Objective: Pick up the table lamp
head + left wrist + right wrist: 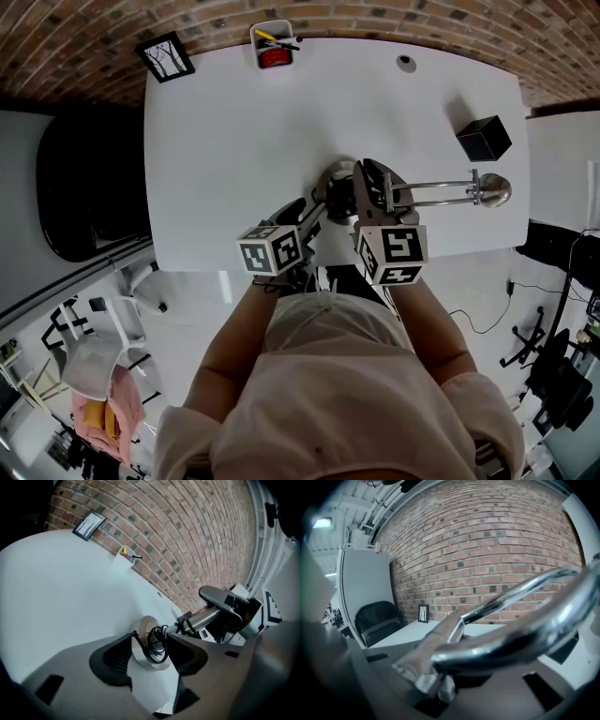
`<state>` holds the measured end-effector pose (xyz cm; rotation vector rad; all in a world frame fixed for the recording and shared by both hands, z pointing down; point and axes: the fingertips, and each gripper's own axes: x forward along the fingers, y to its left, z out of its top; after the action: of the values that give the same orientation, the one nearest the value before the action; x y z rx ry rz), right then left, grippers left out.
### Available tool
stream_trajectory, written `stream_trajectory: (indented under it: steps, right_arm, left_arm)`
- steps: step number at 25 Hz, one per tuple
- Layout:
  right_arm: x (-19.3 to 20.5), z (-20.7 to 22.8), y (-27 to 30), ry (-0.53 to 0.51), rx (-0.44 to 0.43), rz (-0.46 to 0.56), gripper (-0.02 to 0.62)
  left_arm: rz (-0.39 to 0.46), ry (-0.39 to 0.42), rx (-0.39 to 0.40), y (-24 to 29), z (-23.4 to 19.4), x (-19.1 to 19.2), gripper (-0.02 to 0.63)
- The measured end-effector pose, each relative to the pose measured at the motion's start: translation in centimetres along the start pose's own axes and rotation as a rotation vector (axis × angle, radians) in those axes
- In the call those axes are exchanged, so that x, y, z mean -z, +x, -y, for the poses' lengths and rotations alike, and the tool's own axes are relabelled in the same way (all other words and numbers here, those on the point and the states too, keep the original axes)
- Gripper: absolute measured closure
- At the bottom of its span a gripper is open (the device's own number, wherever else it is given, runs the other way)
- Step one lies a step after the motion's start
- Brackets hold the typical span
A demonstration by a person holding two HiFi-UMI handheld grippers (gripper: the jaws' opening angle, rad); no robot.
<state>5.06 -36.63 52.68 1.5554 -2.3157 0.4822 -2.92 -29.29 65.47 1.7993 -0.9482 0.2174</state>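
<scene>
The chrome table lamp (pixel 441 192) lies across the white table (pixel 234 141), its head (pixel 495 190) pointing right and its round base (pixel 336 178) near the table's front edge. My right gripper (pixel 378 187) is shut on the lamp's shiny arm (pixel 525 634), which fills the right gripper view (pixel 440 670). My left gripper (pixel 317 208) stands open by the base. In the left gripper view the disc base (pixel 146 645) with a coiled black cable lies between the two dark fingers of that gripper (pixel 150 658).
A black box (pixel 484 138) sits at the table's right. A white pen holder (pixel 273 45) and a small picture frame (pixel 165 56) stand at the back by the brick wall. A black chair (pixel 84 183) is left of the table.
</scene>
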Motion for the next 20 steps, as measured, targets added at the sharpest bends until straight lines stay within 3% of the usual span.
stream_trajectory:
  steps: [6,11,20]
  right_arm:
    - [-0.3,0.9,-0.4,0.017,-0.025,0.011,0.543]
    - [-0.5,1.7,-0.8,0.050,-0.032,0.026,0.545]
    - [-0.6,2.8,-1.5,0.051,-0.023,0.042,0.548]
  left_arm:
    - [-0.081,-0.040,-0.012,2.4,-1.5,2.0,0.368]
    - [-0.126,-0.118,0.042,4.2,-1.3,2.7,0.368]
    - [-0.167,-0.159,0.142,5.7,0.2,2.8,0.375]
